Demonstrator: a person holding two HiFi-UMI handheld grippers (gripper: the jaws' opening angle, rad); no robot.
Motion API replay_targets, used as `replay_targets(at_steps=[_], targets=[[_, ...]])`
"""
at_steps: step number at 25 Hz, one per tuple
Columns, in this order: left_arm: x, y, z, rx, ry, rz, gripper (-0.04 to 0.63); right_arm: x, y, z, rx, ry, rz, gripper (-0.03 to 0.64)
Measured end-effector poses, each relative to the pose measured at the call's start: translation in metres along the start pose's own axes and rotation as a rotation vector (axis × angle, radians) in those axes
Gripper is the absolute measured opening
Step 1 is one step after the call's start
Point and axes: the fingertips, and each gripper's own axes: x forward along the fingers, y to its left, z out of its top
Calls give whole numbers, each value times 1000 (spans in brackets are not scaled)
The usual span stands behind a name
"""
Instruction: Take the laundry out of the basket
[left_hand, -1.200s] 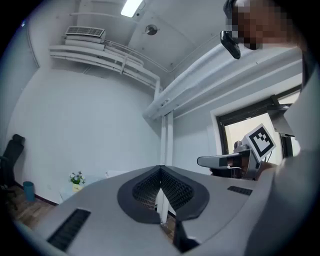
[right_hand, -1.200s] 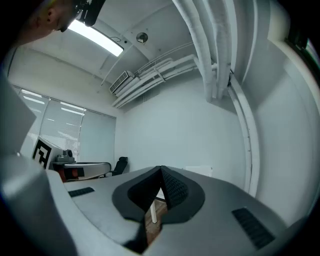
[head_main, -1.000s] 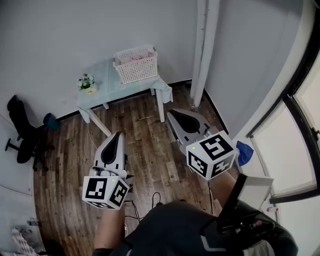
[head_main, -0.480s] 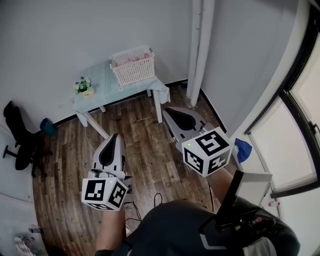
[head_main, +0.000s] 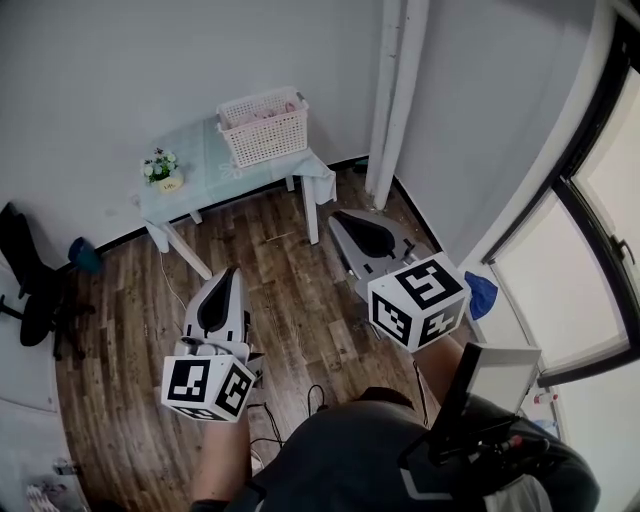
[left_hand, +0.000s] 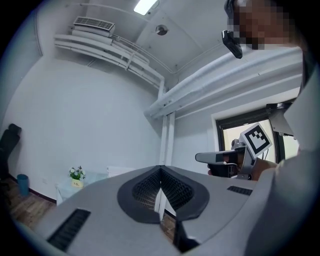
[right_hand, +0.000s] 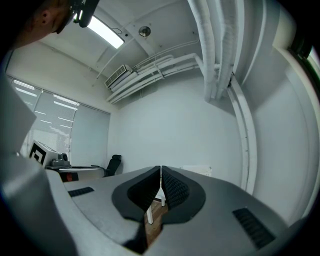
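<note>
The white lattice basket (head_main: 263, 127) stands on a pale blue table (head_main: 196, 165) against the far wall, with pinkish laundry (head_main: 262, 115) inside it. Both grippers hover over the wood floor, well short of the table. My left gripper (head_main: 234, 270) is shut and holds nothing; in the left gripper view its jaws (left_hand: 160, 169) meet, with the table (left_hand: 70, 190) low at the left. My right gripper (head_main: 337, 217) is also shut and empty. In the right gripper view its jaws (right_hand: 160, 170) are pressed together, and the basket (right_hand: 197, 170) peeks over them.
A small pot of white flowers (head_main: 160, 170) sits on the table's left end. A black office chair (head_main: 25, 290) stands at the left. White pipes (head_main: 390, 90) run up the corner right of the table. A blue cloth (head_main: 482, 295) lies by the window, and cables (head_main: 312, 398) lie near my feet.
The head view has drifted a little, so the table, basket and chair sit slightly further left. Both grippers stay shut and in much the same place.
</note>
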Motion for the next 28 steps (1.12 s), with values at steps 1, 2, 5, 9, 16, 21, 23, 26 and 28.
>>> replay_targets(at_steps=[1, 2, 5, 9, 16, 21, 23, 26, 28], targets=[[-2, 3, -1, -9, -1, -2, 9, 1, 2, -1, 2, 4, -3, 17], [-4, 5, -1, -20, -2, -6, 9, 2, 4, -3, 3, 11, -6, 17], [-8, 11, -3, -34, -7, -14, 9, 6, 9, -4, 1, 16, -8, 17], [-3, 18, -8, -33, -2, -6, 9, 14, 4, -8, 7, 12, -1, 17], [29, 40, -10, -18, 19, 30, 9, 52, -21, -9, 39, -2, 23, 17], [73, 54, -4, -6, 16, 40, 9, 85, -51, -6, 43, -7, 41, 17], [95, 58, -2, -1, 17, 41, 9, 98, -67, -2, 39, -11, 46, 17], [126, 62, -1, 6, 21, 48, 9, 115, -93, 2, 33, -17, 50, 17], [145, 66, -1, 8, 24, 56, 9, 127, -110, 3, 34, -17, 53, 17]])
